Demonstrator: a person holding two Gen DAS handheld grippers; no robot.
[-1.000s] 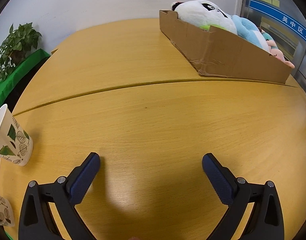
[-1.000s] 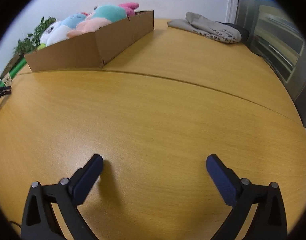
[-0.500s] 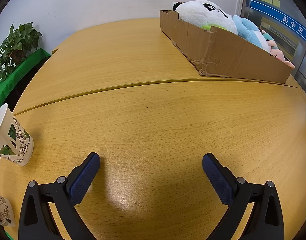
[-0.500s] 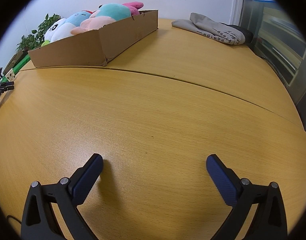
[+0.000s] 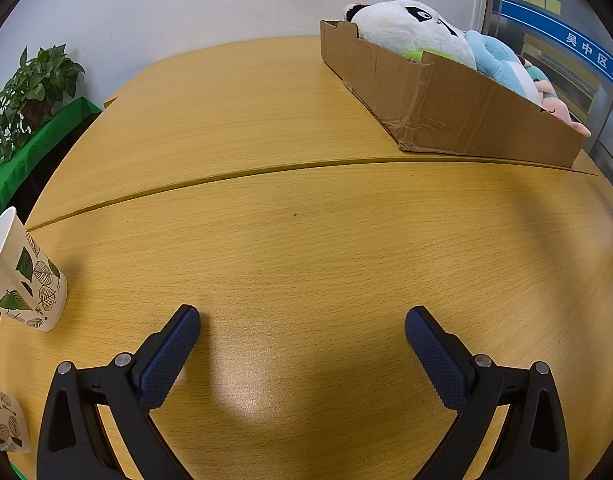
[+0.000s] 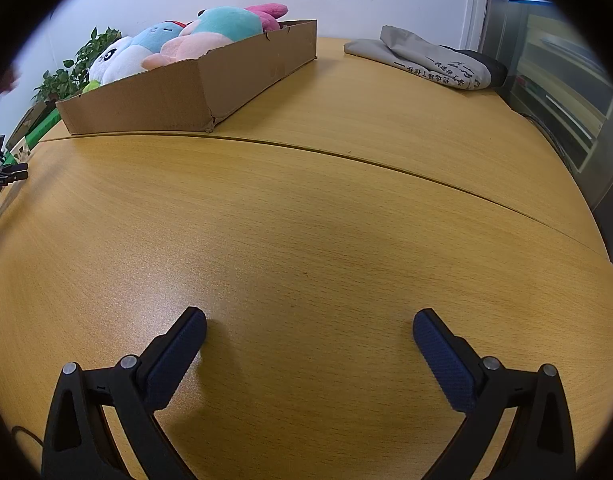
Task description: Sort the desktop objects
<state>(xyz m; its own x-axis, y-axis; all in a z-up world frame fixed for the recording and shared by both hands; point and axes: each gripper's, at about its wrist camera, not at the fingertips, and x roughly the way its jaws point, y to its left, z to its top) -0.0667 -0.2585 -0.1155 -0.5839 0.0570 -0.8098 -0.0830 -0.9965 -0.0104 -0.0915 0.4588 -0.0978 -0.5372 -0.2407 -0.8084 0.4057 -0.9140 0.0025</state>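
A potted plant (image 5: 30, 92) (leafy) stands beside the wall (image 5: 186, 4).

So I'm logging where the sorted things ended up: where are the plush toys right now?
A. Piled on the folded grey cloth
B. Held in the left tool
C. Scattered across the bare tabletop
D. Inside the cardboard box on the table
D: the plush toys lie packed together inside the cardboard box, which stands on the table, while the left tool and right tool are both open and hold nothing.
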